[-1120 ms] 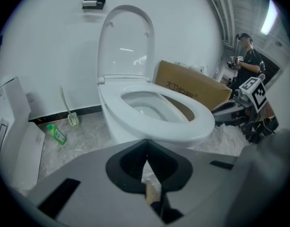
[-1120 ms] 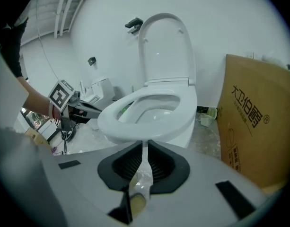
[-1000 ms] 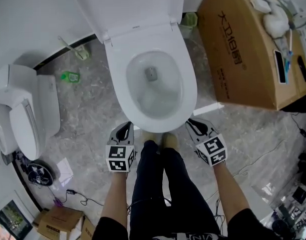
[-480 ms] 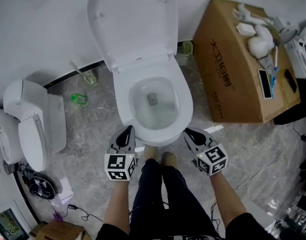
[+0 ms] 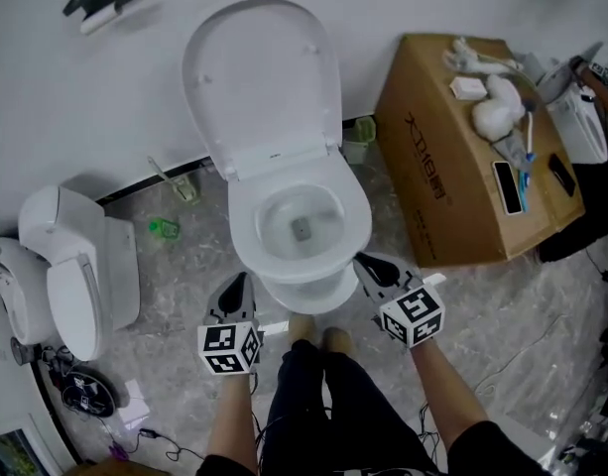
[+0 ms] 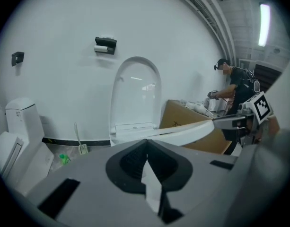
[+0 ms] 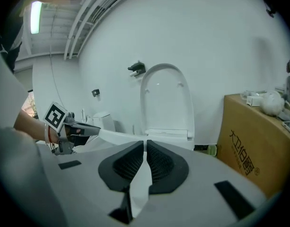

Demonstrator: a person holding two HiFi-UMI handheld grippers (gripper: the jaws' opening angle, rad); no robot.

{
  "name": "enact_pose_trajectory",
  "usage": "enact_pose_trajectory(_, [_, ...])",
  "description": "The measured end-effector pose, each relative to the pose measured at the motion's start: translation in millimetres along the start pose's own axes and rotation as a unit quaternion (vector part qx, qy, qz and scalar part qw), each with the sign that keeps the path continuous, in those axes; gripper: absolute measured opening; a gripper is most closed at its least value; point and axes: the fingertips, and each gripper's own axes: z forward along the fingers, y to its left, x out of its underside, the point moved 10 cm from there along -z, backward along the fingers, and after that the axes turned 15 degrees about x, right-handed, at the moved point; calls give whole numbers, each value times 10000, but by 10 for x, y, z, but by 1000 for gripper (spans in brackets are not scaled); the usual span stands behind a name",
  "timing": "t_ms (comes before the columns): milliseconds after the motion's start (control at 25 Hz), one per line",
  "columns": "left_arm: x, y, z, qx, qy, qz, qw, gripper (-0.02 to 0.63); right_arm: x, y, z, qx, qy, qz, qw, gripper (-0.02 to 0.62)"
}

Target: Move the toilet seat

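A white toilet stands against the wall with its lid (image 5: pixel 264 77) upright. Its seat (image 5: pixel 284 268) is tilted, the front raised off the bowl (image 5: pixel 305 297). My right gripper (image 5: pixel 368 264) grips the seat's front right rim. Its jaws have just been closing, and the white rim (image 7: pixel 121 137) shows in the narrow gap between the pads. My left gripper (image 5: pixel 234 288) is shut, its tips at the seat's front left rim. The left gripper view shows the seat (image 6: pixel 182 132) edge-on, running to the right gripper (image 6: pixel 226 123).
A cardboard box (image 5: pixel 452 157) with small items on top stands right of the toilet. A second white toilet (image 5: pixel 70 266) lies at the left, with a brush (image 5: pixel 180 186) and a green item (image 5: pixel 165 228) nearby. My feet (image 5: pixel 313 337) are at the bowl's front. Another person (image 6: pixel 237 86) stands beyond the box.
Both grippers have risen with the seat's front edge, which has come up off the bowl. The head view has pulled back, so the whole lid now shows.
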Motion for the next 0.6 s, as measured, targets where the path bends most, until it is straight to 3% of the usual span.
enact_pose_trajectory(600, [-766,75,168,103,-418,64,9991,3,-908,-102,270,75,-338,25,9994,26])
